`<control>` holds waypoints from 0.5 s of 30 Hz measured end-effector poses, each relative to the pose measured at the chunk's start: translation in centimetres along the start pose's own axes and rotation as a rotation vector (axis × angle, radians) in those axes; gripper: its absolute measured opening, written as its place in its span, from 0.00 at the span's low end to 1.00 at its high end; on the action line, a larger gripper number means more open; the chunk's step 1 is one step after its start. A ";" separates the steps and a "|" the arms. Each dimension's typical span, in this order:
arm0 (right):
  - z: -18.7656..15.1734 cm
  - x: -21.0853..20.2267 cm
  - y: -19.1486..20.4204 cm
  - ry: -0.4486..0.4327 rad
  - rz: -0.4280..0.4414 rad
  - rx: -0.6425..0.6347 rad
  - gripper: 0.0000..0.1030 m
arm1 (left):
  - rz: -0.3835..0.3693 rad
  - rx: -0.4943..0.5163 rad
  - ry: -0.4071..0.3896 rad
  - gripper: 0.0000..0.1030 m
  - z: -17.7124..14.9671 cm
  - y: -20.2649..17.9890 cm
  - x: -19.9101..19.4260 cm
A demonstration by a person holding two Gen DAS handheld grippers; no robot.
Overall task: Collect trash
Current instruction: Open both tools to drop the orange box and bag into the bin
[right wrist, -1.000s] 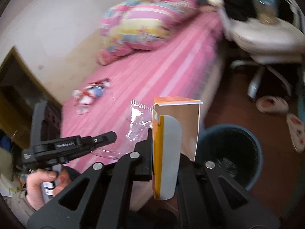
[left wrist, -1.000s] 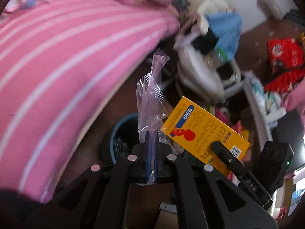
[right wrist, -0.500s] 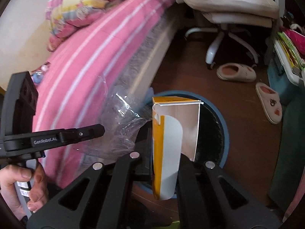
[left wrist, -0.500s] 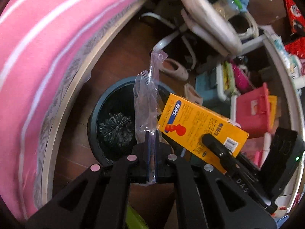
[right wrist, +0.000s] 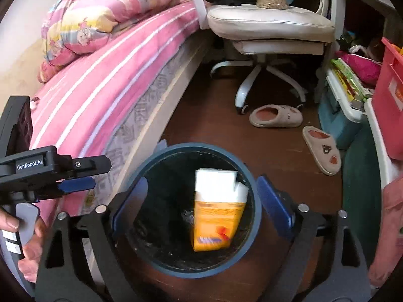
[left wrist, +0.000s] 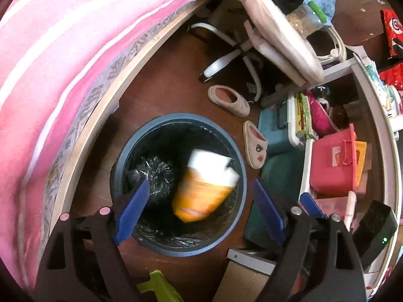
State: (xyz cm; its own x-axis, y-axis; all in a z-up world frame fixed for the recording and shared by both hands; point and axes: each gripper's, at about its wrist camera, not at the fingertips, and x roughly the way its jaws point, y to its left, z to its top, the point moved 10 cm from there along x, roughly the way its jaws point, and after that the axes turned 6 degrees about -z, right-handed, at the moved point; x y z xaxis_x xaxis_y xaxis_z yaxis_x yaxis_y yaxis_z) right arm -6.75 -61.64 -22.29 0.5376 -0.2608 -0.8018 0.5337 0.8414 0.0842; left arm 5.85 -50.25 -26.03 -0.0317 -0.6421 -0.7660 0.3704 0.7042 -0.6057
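1. Above the blue bin [right wrist: 194,268], which stands on the brown floor [right wrist: 274,156] just beside the pink striped bed [right wrist: 105,80], both pairs of tongs hang over the opening and point steeply down.
2. Right tongs [right wrist: 201,201]: the jaws are opening, with nothing pressed between the blue pads [right wrist: 273,202]; the orange and white carton [right wrist: 216,211] is clear of them and blurred inside the rim, apparently dropping into the black liner.
3. Left tongs [left wrist: 199,207]: the jaws are likewise opening and empty. Its view shows the same carton [left wrist: 205,185] smeared with motion over the bin [left wrist: 181,248], next to a dark crumpled bundle [left wrist: 153,173] already inside.
4. A clear glint beside the carton in the right view may be a plastic wrapper; I cannot tell for sure.
5. To do this release well, I judge it best to keep both tools centred over the opening until everything drops below the rim, since light plastic may cling to a pad or drift.
6. A check that nothing has caught on the rim or fallen to the floor by the slippers [right wrist: 275,117] seems wise before looking for more trash.
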 end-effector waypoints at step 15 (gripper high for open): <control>5.9 -12.2 13.1 -0.267 0.165 -0.242 0.95 | -0.084 -0.097 -0.372 0.85 1.3 0.5 -18.6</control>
State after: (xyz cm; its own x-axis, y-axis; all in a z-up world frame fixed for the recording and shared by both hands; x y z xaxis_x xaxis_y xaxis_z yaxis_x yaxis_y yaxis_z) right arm -2.51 -50.21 -7.91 0.7710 -0.2003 -0.6045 0.2742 0.9612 0.0313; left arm 7.84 -38.37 -11.79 0.2874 -0.7518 -0.5934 0.2910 0.6588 -0.6938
